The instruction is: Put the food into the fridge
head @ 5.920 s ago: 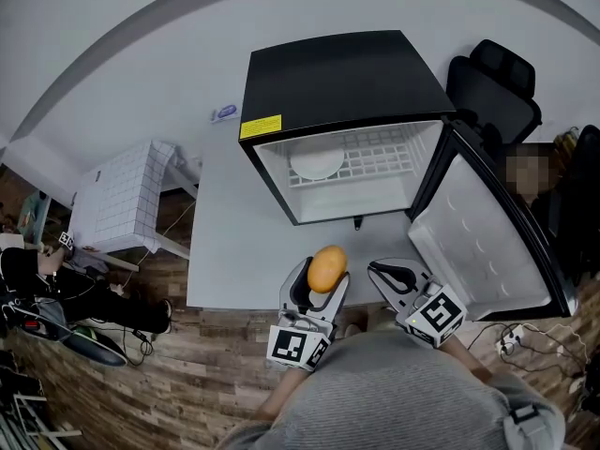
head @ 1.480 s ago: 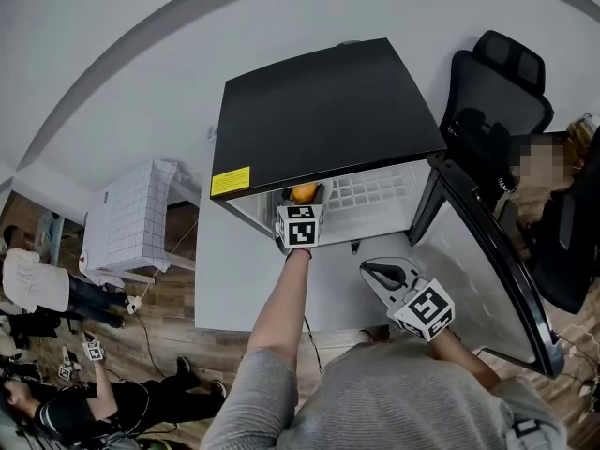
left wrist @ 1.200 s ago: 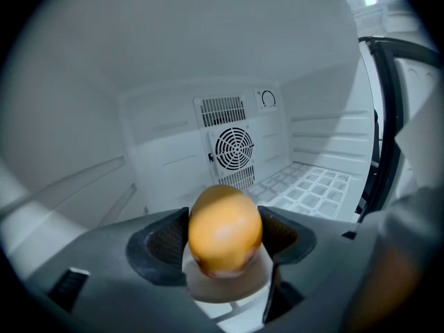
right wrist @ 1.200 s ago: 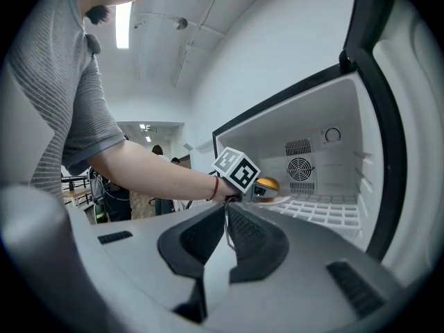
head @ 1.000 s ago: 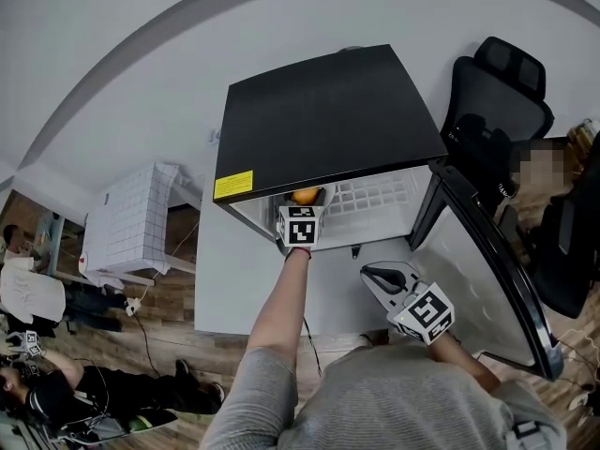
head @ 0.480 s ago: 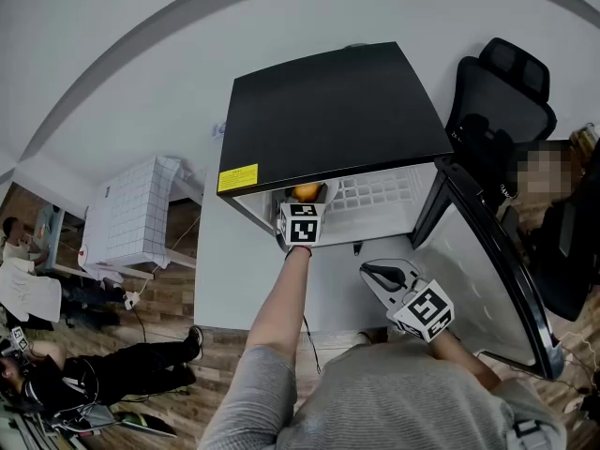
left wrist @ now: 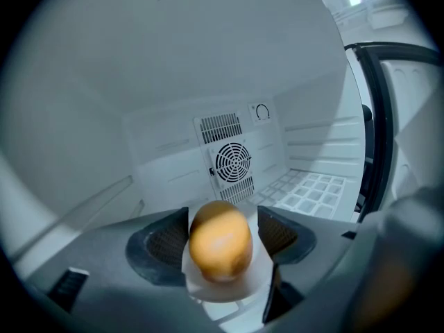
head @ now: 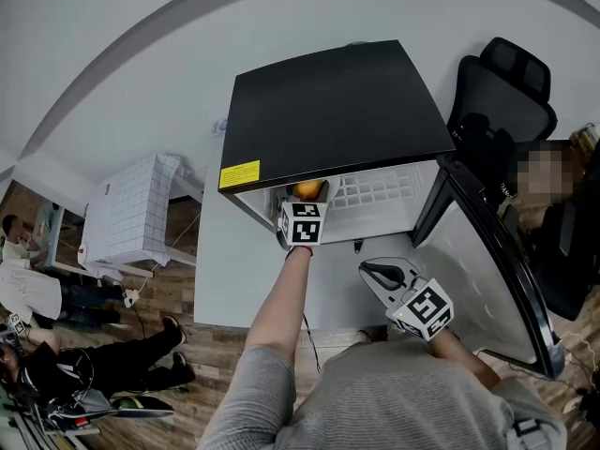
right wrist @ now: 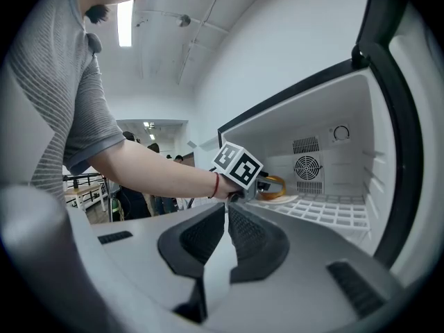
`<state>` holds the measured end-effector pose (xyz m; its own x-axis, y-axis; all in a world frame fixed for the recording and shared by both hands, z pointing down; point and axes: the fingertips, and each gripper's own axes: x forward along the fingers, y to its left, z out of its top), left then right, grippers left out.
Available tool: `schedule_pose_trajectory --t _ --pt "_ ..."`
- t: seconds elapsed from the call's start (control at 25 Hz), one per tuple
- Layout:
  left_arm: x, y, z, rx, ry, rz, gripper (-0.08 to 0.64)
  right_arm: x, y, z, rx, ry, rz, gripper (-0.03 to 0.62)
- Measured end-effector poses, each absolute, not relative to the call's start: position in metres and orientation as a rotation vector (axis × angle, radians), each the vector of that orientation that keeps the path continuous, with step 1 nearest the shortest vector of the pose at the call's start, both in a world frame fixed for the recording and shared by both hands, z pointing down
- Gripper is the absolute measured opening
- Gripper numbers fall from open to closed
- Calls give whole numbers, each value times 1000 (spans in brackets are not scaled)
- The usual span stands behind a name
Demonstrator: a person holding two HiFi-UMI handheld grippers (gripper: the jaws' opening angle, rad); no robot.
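The orange fruit (left wrist: 220, 247) sits over a white plate (left wrist: 223, 293) at the left of the fridge (head: 328, 111) shelf, pinched between the jaws of the left gripper (head: 304, 204), which close on its two sides. The rear fan (left wrist: 232, 161) lies at 12 o'clock from it. At 5 o'clock, outside by the open door (head: 487, 270), the right gripper (right wrist: 227, 236) hangs with jaws pressed together, holding nothing.

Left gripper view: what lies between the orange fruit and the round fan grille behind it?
Nothing loose: the left gripper view shows only a slotted vent in the fridge wall between orange fruit and fan grille.
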<state>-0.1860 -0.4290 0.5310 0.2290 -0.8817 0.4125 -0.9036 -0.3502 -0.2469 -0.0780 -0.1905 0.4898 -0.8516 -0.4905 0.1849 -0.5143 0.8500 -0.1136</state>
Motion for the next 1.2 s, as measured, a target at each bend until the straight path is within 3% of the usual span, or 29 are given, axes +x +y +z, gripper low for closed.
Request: schedule_pose_trajectory --t 1.2 --pt "-177 -394 475 2547 -1855 600 314 -88 -184 489 740 -2908 220 14"
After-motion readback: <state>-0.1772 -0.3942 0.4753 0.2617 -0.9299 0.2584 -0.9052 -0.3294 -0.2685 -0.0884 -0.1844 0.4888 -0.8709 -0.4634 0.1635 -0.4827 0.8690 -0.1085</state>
